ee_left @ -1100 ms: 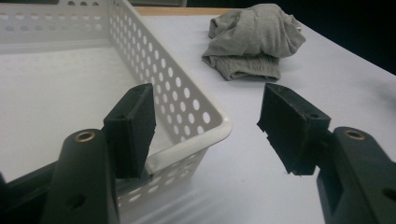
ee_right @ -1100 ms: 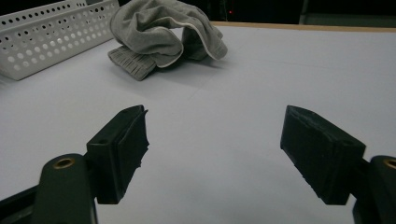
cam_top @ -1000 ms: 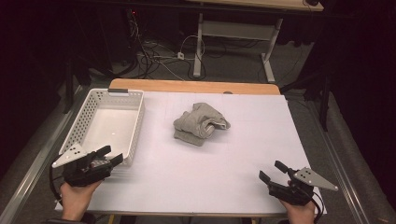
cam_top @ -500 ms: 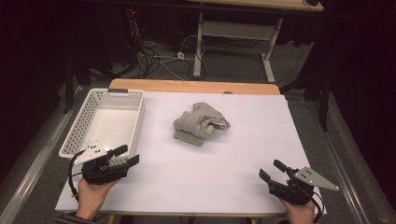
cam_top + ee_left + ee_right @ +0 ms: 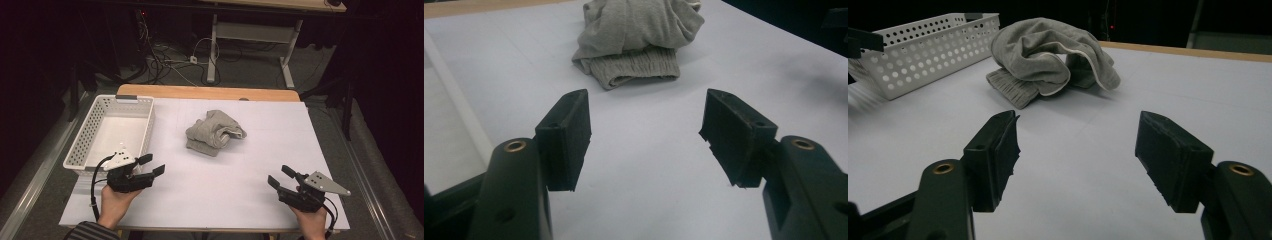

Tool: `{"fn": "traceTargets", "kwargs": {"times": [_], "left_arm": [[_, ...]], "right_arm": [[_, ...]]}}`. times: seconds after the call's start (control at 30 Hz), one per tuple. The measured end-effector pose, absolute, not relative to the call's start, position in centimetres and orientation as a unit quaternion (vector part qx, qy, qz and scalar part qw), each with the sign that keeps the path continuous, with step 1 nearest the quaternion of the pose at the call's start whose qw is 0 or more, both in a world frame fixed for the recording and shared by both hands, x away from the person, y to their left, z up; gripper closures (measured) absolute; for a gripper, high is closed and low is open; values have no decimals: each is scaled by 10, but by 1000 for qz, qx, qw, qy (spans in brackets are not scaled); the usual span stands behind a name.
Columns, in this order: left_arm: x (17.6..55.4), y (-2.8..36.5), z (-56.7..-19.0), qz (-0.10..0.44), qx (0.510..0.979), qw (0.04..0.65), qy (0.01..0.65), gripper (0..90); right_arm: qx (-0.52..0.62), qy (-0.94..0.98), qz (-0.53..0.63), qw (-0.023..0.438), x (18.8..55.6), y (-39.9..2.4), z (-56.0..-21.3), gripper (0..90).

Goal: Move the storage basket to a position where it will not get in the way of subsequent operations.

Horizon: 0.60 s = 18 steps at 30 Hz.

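While the grey cloth (image 5: 215, 132) lies bunched mid-table beside the white basket (image 5: 90, 132), left gripper (image 5: 152, 165) and right gripper (image 5: 278, 177) sit apart from it, jaws empty, the right's just narrowing. Approach step; next, reach in and pinch the cloth's edge.

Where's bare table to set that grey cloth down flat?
Bare white table lies between the left gripper and right gripper, in front of the grey cloth. The strip between cloth and basket is narrower.
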<state>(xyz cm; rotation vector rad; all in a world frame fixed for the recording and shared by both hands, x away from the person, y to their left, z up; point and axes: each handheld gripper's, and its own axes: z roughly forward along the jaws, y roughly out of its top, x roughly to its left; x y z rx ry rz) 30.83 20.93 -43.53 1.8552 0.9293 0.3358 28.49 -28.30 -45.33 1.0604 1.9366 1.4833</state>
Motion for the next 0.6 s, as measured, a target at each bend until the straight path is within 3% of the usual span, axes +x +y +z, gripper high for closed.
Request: {"fn": "traceTargets", "kwargs": {"times": [0.6], "left_arm": [[330,169,-438,121,788,483,363,356]], "right_arm": [[370,732,527,223,308,-252,-451,388]]}}
